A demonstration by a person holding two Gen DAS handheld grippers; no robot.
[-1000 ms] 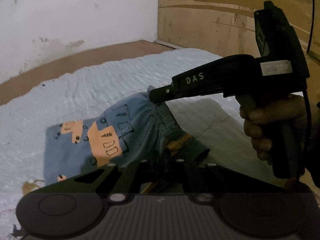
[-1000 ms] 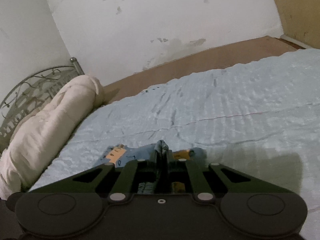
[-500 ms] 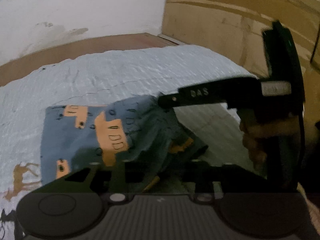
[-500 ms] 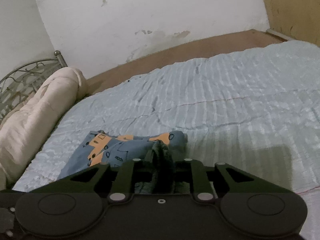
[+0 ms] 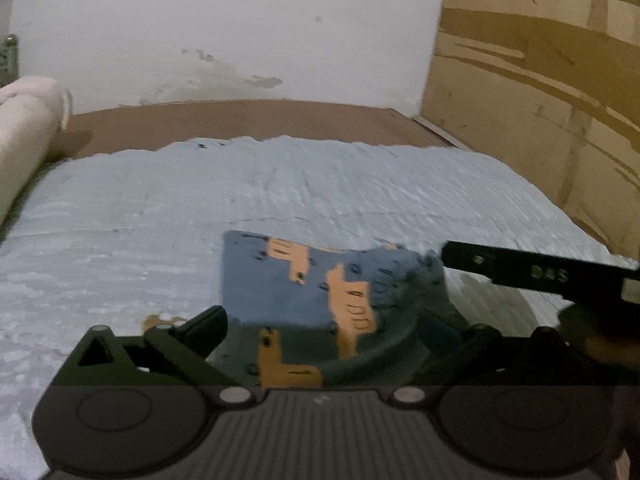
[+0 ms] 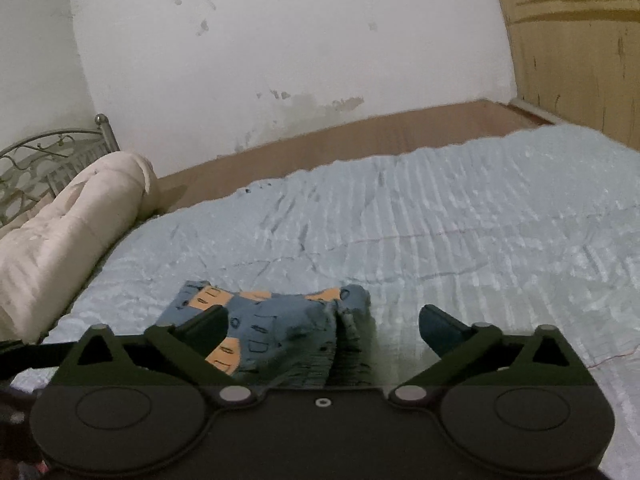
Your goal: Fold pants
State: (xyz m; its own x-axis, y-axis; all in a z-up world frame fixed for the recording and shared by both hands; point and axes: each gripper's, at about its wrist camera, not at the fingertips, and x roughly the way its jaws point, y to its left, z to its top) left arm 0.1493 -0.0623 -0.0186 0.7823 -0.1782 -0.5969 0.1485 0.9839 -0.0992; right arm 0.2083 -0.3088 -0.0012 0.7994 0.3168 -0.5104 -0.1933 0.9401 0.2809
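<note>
I am holding my left hand-held gripper (image 5: 332, 328) and right hand-held gripper (image 6: 322, 326) wide open, gripping nothing, over the folded blue orange-patterned cotton pants (image 6: 276, 320) lying on the pale blue bed (image 6: 460, 220).

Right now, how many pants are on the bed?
1. The blue pants with orange patches lie folded on the light blue bedspread, just ahead of the open left gripper and right gripper. Nothing else looks like pants.

Blue bedspread (image 6: 460, 216), rolled cream quilt (image 6: 68, 224)
</note>
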